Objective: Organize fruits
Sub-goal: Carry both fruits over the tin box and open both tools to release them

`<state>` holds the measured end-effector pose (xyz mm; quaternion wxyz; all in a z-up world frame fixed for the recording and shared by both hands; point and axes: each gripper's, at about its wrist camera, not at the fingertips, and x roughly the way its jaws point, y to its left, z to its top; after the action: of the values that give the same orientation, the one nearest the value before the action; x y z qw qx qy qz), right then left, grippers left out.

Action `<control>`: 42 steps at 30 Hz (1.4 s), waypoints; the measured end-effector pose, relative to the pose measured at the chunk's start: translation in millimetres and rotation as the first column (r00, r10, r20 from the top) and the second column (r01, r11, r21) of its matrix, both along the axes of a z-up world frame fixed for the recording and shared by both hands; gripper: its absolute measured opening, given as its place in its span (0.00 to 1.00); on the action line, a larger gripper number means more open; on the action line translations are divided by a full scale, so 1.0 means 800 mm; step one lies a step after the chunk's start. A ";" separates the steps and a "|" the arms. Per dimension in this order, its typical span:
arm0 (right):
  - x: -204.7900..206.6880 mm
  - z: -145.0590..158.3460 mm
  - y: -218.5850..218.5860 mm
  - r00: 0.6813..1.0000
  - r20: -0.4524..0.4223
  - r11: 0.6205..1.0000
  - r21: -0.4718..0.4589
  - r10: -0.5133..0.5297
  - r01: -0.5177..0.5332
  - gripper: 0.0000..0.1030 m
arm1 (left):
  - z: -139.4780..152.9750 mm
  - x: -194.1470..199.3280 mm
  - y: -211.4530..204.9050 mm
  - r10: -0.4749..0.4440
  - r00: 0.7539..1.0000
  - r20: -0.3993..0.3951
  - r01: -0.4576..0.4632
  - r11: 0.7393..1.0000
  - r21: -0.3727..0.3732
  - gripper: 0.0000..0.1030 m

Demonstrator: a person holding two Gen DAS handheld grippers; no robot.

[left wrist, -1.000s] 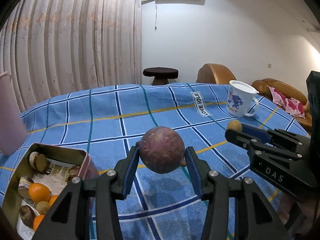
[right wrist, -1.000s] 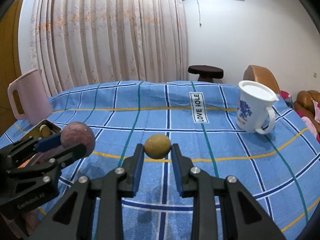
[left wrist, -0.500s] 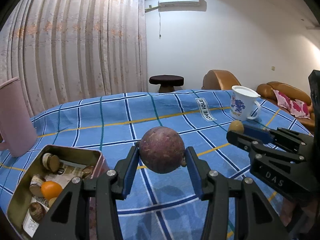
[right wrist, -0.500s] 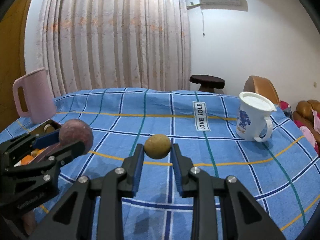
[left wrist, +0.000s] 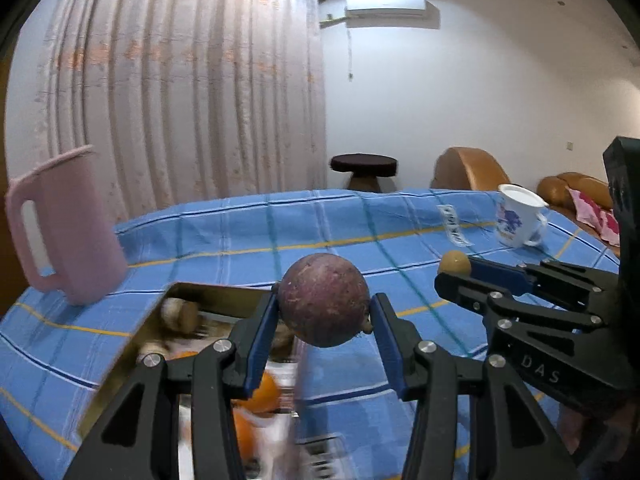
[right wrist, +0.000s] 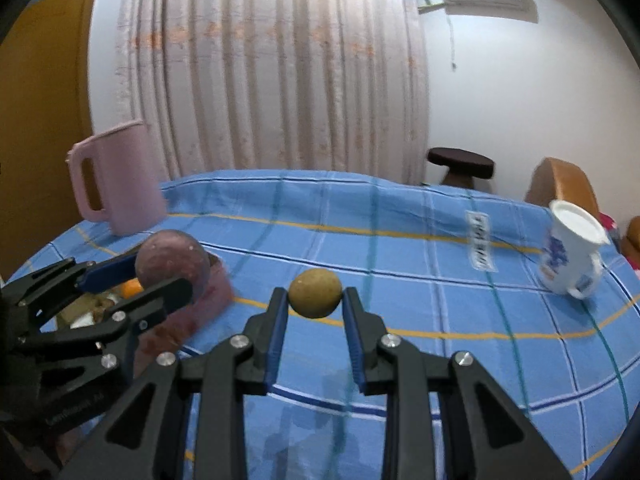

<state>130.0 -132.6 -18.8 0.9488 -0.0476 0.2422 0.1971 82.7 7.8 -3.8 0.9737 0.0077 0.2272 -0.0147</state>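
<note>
My left gripper (left wrist: 325, 312) is shut on a round purple fruit (left wrist: 323, 300), held in the air over the right side of a gold tin box (left wrist: 188, 292). Oranges (left wrist: 260, 396) and brownish fruits (left wrist: 178, 312) lie in the box, partly hidden by the fingers. My right gripper (right wrist: 315, 300) is shut on a small yellow-brown fruit (right wrist: 315, 293) above the blue checked cloth (right wrist: 400, 240). In the right wrist view the left gripper (right wrist: 168, 276) with the purple fruit (right wrist: 172, 260) hangs at the left over the box. In the left wrist view the right gripper (left wrist: 450, 272) sits at the right.
A pink jug (left wrist: 68, 228) (right wrist: 116, 184) stands at the table's back left, just beyond the box. A white mug with a blue print (left wrist: 516, 220) (right wrist: 568, 256) stands at the far right. A dark stool (left wrist: 364, 168) and brown sofa (left wrist: 472, 168) lie beyond the table.
Both grippers have swung left with their fruits still held. The box now lies directly under my left gripper, and the pink jug has come fully into view.
</note>
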 end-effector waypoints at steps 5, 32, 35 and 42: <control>0.005 0.006 0.047 0.997 -0.007 0.997 0.010 0.074 -0.074 0.30 | 0.005 -0.011 0.046 0.079 0.997 -0.013 -0.079 0.997 0.004 0.48; 0.025 -0.050 0.174 0.956 -0.156 0.964 -0.058 0.250 -0.261 0.30 | -0.041 -0.019 0.130 0.166 0.974 -0.155 -0.174 0.984 -0.043 0.48; 0.025 -0.051 0.176 0.952 -0.167 0.961 -0.063 0.255 -0.268 0.30 | -0.040 -0.020 0.132 0.169 0.973 -0.154 -0.178 0.983 -0.047 0.48; 0.020 -0.049 0.169 0.946 -0.168 0.958 -0.030 0.278 -0.286 0.45 | -0.026 -0.030 0.137 0.167 0.978 -0.129 -0.177 0.982 -0.071 0.50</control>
<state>145.7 2.7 -58.2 0.8864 -0.0912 0.3143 0.3274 58.3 117.2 -24.9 0.9551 -0.0528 0.2855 0.0598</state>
